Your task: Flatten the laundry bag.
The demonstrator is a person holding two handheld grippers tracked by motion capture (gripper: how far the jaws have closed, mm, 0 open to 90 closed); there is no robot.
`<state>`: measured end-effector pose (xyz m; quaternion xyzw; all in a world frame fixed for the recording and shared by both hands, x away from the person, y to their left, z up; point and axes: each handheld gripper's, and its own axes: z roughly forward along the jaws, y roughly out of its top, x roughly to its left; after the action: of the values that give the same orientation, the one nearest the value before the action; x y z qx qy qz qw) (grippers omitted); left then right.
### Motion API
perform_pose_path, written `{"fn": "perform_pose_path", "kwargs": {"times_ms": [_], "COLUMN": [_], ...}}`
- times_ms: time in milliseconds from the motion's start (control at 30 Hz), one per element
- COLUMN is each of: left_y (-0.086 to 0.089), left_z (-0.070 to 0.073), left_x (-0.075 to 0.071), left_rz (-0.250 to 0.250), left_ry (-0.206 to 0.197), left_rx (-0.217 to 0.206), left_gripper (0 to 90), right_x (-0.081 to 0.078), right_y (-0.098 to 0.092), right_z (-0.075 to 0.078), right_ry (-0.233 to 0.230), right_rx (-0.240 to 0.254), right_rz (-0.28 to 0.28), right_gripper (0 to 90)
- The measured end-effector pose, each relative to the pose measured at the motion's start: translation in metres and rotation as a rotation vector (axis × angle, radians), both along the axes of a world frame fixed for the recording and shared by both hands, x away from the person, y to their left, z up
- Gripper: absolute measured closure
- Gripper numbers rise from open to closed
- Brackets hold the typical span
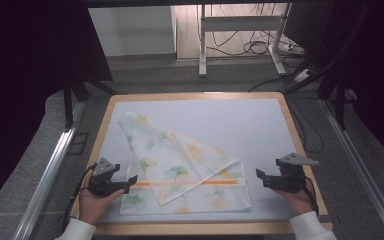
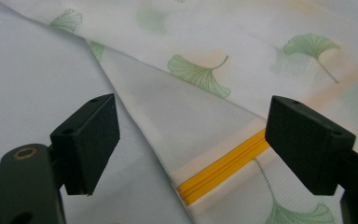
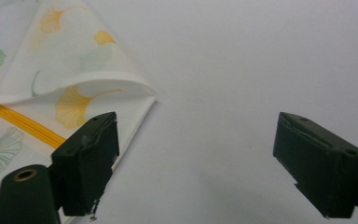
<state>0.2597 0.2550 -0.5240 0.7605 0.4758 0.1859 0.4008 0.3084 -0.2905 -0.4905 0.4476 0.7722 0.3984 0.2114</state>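
Cloth (image 1: pixel 180 165) flat between open left gripper (image 1: pixel 130 181), right gripper (image 1: pixel 261 176).

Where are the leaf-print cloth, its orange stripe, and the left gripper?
cloth (image 1: pixel 180 150), high view, folded top layer.
orange stripe (image 2: pixel 223 164), left gripper view, mid-stripe.
left gripper (image 1: pixel 130 182), high view, between its fingers.

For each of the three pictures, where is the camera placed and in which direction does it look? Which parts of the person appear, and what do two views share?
High view: above the person's side, looking forward and down on the table; both hands, white sleeves, left gripper and right gripper show.
Left gripper view: rides on the left gripper, looking along its open jaws at the cloth and its orange stripe.
Right gripper view: rides on the right gripper, looking at bare table and the cloth's folded corner.
Shared: all three show the leaf-printed cloth and orange stripe.
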Motion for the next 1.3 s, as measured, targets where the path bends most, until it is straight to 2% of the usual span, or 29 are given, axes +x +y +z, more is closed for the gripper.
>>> {"fn": "perform_pose_path", "kwargs": {"times_ms": [133, 167, 200, 267, 433, 733, 967, 1067, 1133, 1300], "left_y": [0.000, 0.000, 0.000, 0.000, -0.001, -0.002, 0.000, 0.001, -0.001, 0.000], "left_z": [0.000, 0.001, 0.003, 0.005, 0.005, 0.002, 0.004, 0.004, 0.003, 0.003], "left_x": [-0.001, -0.003, -0.004, -0.005, -0.005, 0.000, -0.001, 0.000, 0.000, 0.000], "left_rz": [0.005, 0.012, 0.020, 0.009, 0.009, 0.011, 0.013, 0.021, 0.014, 0.014], "left_ry": [-0.020, -0.044, -0.057, -0.056, -0.055, -0.043, -0.044, -0.041, -0.036, -0.042], "left_rx": [-0.001, -0.004, -0.008, -0.018, -0.014, 0.007, -0.015, -0.024, -0.021, -0.025], "left_gripper": [19.1, 19.1, 19.5, 19.2, 19.4, 19.6, 19.4, 19.4, 19.3, 19.4], "right_x": [0.000, 0.000, -0.002, -0.004, -0.006, -0.007, -0.007, -0.007, -0.005, -0.001], "right_y": [0.005, 0.005, 0.008, 0.009, 0.010, 0.012, 0.014, 0.020, 0.025, 0.035], "right_z": [0.002, 0.002, 0.003, 0.005, 0.006, 0.002, 0.002, 0.009, 0.013, 0.027], "right_ry": [-0.009, -0.009, -0.033, -0.055, -0.059, -0.021, -0.017, -0.029, -0.033, -0.041], "right_rx": [-0.021, -0.021, -0.031, -0.023, -0.019, -0.007, -0.007, -0.007, -0.028, -0.010], "right_rz": [0.051, 0.051, 0.061, 0.059, 0.080, 0.088, 0.102, 0.123, 0.141, 0.160], "right_gripper": [18.0, 18.0, 19.9, 21.1, 21.5, 21.6, 22.1, 22.7, 22.7, 22.2]}}
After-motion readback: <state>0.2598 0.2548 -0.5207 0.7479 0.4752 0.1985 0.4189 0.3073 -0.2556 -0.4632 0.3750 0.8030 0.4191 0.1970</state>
